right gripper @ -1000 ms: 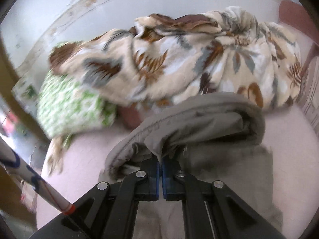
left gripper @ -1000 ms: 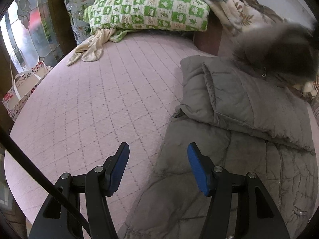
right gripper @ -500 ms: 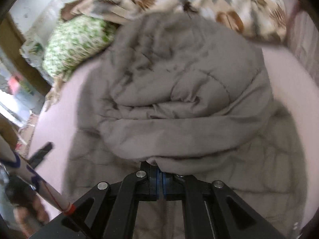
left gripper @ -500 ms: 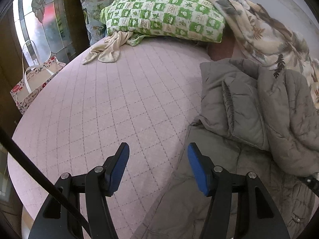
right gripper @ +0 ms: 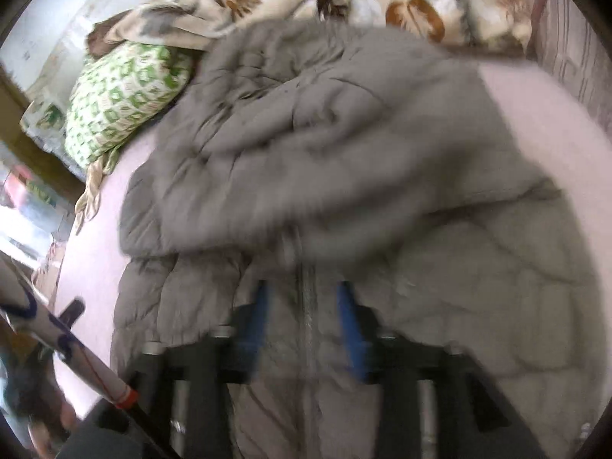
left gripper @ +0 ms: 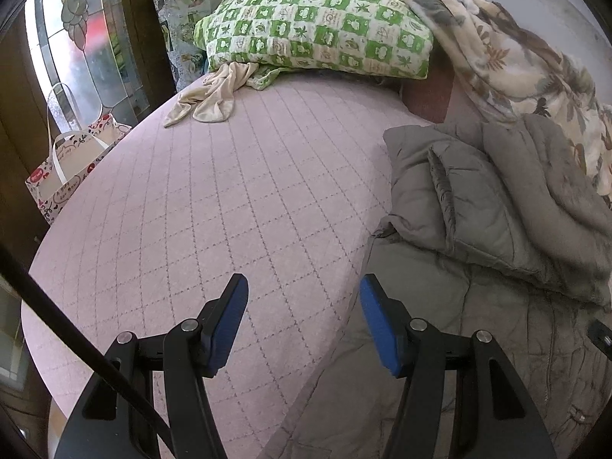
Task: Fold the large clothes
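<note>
While lying part-folded on pink bed (left gripper: pixel 237 191), grey puffer coat (right gripper: pixel 344 145) spreading toward floral blanket (left gripper: pixel 508 53). Right gripper (right gripper: pixel 302 306) opening over coat's zip, pinching nothing. Left gripper (left gripper: pixel 304 298) hovering spread, empty, straddling coat's edge.

Jacket (left gripper: pixel 497 206) is grey quilted cloth, matt, puffy, creased along the stitch lines; bed cover (left gripper: pixel 229 210) is pink quilted fabric, matt, with a diamond stitch grid. Pillow (left gripper: pixel 317 26) is printed green-and-white woven cloth, blanket (left gripper: pixel 508 46) a soft leaf-print fabric, and the bag (left gripper: pixel 65 176) beside the bed looks like glossy printed paper. Left gripper (left gripper: pixel 304 321) has matt black plastic arms, blue pads and bright metal pivot pins.
</note>
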Available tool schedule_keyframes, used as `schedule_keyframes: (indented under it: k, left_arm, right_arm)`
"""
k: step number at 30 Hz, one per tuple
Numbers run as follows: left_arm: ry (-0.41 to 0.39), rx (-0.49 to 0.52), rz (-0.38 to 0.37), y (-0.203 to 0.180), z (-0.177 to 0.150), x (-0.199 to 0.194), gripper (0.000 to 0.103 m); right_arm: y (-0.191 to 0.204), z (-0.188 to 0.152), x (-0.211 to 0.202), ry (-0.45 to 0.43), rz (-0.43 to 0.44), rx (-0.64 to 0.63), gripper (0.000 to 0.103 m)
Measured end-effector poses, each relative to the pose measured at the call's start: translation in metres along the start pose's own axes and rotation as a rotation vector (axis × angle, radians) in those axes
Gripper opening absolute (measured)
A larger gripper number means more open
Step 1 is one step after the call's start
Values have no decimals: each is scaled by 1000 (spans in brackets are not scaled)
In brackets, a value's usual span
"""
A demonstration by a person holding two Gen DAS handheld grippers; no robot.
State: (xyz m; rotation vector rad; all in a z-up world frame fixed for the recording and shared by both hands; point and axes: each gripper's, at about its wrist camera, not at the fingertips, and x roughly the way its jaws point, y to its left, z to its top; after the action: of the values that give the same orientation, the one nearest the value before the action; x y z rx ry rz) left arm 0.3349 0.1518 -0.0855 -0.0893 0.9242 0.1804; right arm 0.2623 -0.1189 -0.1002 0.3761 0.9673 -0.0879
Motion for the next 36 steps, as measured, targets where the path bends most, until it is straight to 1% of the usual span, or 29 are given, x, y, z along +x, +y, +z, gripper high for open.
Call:
schedule_keyframes:
  k: [4, 6, 8, 9, 11, 12, 13, 14, 15, 17, 19, 20, 21, 23, 24, 25, 28, 30, 32, 34, 35, 36]
  left_arm:
    - [-4, -12, -16, 1, 1, -3, 60]
    - [-10, -8, -10, 0, 1, -4, 60]
    - [-6, -5, -4, -1, 0, -3, 60]
    - [-3, -5, -2, -1, 0, -2, 60]
    - [5, -3, 4, -2, 0, 1, 60]
    - [6, -1, 10, -2, 0, 2, 60]
    - [7, -1, 16, -2, 0, 3, 60]
    - [8, -2, 20, -1, 1, 4, 60]
    - [9, -4, 20, -1, 2, 4, 60]
    - [13, -11, 17, 1, 3, 6, 60]
    - [18, -16, 11, 2, 4, 7, 60]
    - [22, -18, 5, 3, 5, 7, 60]
    - [26, -20, 0, 2, 5, 8, 60]
    - [29, -19, -5, 2, 5, 7, 60]
    - [29, -17, -8, 1, 4, 6, 60]
    - [27, -15, -12, 2, 4, 5, 60]
    - [15, -21, -14, 3, 5, 2, 60]
    - [16, -30, -11, 3, 6, 3, 60]
    - [30, -30, -11, 4, 5, 7, 60]
    - [36, -29, -2, 6, 4, 8, 60]
    - [33, -31, 3, 8, 5, 8, 60]
    - [32, -33, 7, 9, 5, 8, 60]
  right_arm:
    - [4, -10, -40, -35, -11, -77, 50]
    - [11, -4, -60, -80, -35, -132, 50]
    - [22, 14, -73, -154, -90, -186, 50]
    - [25, 26, -76, -178, -118, -190, 50]
    - [30, 54, -69, -222, -160, -173, 50]
    - [31, 68, -59, -235, -194, -164, 50]
    - [29, 79, -48, -230, -219, -124, 48]
    - [26, 91, -31, -216, -253, -101, 44]
    - [25, 99, -13, -192, -266, -76, 42]
    - [14, 102, 17, -98, -242, -21, 42]
    - [9, 93, 57, 62, -129, 22, 42]
    - [12, 84, 74, 143, -74, 11, 42]
    - [15, 78, 81, 176, -76, -26, 42]
    - [30, 72, 76, 156, -139, -151, 42]
    - [36, 72, 63, 111, -170, -188, 42]
    - [41, 74, 46, 47, -193, -208, 42]
    - [59, 85, -6, -154, -190, -239, 42]
    - [73, 99, -21, -208, -167, -247, 42]
    - [81, 118, -17, -195, -135, -228, 42]
    - [86, 137, 3, -156, -108, -186, 42]
    - [88, 140, 10, -136, -93, -170, 42]
    - [93, 144, 27, -101, -71, -153, 41]
